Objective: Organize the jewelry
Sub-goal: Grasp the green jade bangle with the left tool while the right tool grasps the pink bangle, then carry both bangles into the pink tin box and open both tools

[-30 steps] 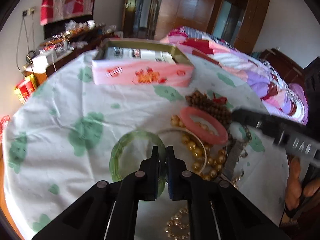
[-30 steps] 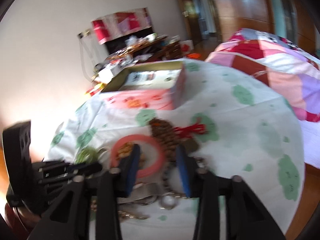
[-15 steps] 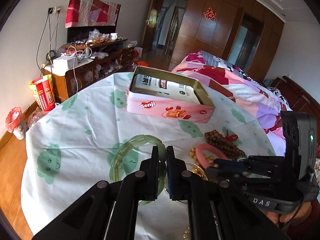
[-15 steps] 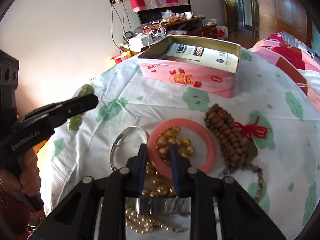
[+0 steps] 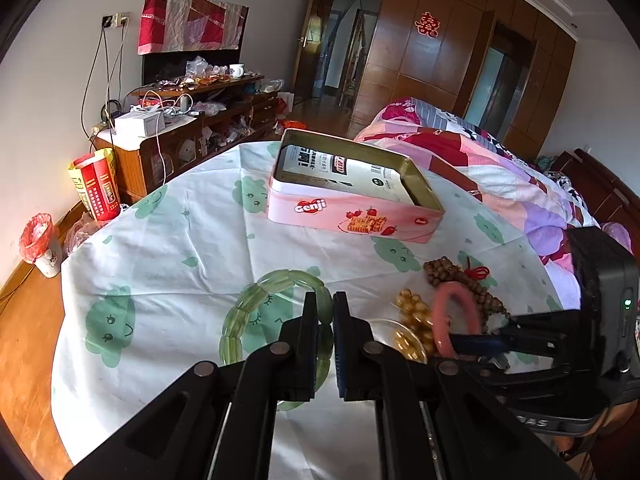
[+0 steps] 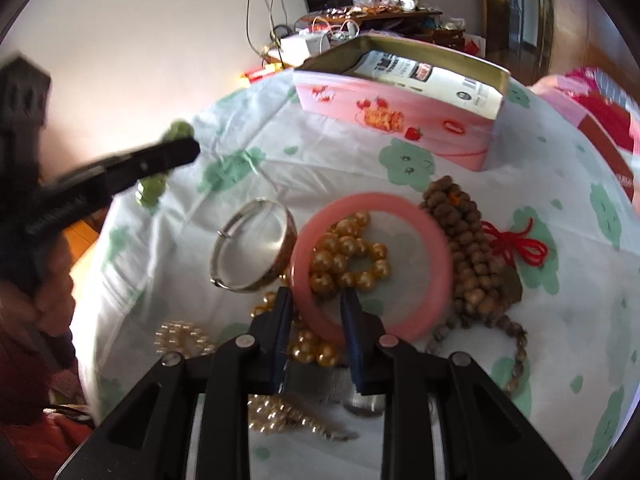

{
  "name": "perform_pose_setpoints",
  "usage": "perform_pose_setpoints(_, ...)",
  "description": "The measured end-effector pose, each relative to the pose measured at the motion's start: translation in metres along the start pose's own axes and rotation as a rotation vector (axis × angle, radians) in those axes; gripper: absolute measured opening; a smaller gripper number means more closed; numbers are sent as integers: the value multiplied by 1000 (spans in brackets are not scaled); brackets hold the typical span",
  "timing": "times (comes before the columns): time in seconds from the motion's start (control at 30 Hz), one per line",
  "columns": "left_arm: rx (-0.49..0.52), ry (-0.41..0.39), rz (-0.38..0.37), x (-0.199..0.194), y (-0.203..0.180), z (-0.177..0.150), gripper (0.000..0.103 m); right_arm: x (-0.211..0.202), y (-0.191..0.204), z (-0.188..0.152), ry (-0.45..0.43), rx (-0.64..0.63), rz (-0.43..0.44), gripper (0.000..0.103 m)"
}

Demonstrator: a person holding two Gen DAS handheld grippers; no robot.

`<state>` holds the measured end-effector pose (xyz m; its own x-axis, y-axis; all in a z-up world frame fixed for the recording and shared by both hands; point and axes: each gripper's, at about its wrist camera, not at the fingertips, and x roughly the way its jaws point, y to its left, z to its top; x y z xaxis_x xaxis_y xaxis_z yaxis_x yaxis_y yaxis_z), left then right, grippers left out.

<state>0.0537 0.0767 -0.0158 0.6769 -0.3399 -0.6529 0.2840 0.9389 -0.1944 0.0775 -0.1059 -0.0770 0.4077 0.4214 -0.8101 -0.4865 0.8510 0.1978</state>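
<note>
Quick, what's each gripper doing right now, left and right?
Left gripper: shut on the green bead bracelet, lifted off the cloth.
Right gripper: jaws straddle the pink bangle rim; whether the pads press it cannot be told.

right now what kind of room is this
Most likely a lived-in bedroom: a bed with a patchwork quilt, a wooden wardrobe behind it, and a cluttered sideboard along the wall.

"Genji" is printed in white on a red mark on the near side wall of the pink tin (image 5: 352, 216), ahead of the left tool; "DAS" reads upside down on the black body of the right gripper (image 5: 476, 344), lower right; a red double-happiness sign (image 5: 427, 24) hangs on the wardrobe door beyond
</note>
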Motion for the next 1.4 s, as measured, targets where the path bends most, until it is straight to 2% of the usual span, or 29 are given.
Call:
perform_pose_setpoints(0.03, 6, -2, 4, -1, 0, 0, 6, 3, 3, 2, 1, -18, -18, 26)
perform_pose_setpoints(0.07, 10, -6, 9, -2, 0, 0, 6, 4, 4, 5, -2, -23, -35, 20)
perform_pose_setpoints(0.13, 4, -13, 8, -4, 3, 1, 6, 0, 4, 8, -18, -15, -30, 13)
perform_pose_setpoints(0.27, -16, -21, 3, -3, 7, 5, 6, -19, -11, 17, -95, 88, 64, 13)
perform_pose_setpoints(0.37, -14, -36, 1, -2, 6, 11, 6, -41, -30, 27, -182, 194, 159, 13)
perform_pose_setpoints(0.43, -10, -51, 0, -1, 4, 16, 6, -53, -37, 35, -242, 233, 186, 13)
perform_pose_setpoints(0.53, -3, -90, -6, 3, 1, 33, 6, -65, -45, 52, -320, 249, 154, 13)
perform_pose_setpoints(0.7, 2, -148, -31, 19, -4, 61, 6, -59, -59, 91, -372, 287, 88, 13)
perform_pose_setpoints(0.87, 14, -185, -38, 51, -8, 89, 6, -30, -80, 125, -372, 335, -8, 13)
perform_pose_setpoints(0.97, -4, -168, -61, 75, -5, 98, 6, -10, -85, 133, -347, 340, -71, 13)
perform_pose_setpoints(1.1, -23, -117, -88, 106, -2, 106, 6, 14, -94, 132, -296, 379, -76, 13)
perform_pose_setpoints(1.23, -17, -81, -73, 126, -1, 109, 6, 31, -97, 125, -265, 384, -64, 13)
perform_pose_setpoints(1.4, -12, -45, -54, 138, -1, 104, 6, 31, -91, 120, -271, 353, -82, 14)
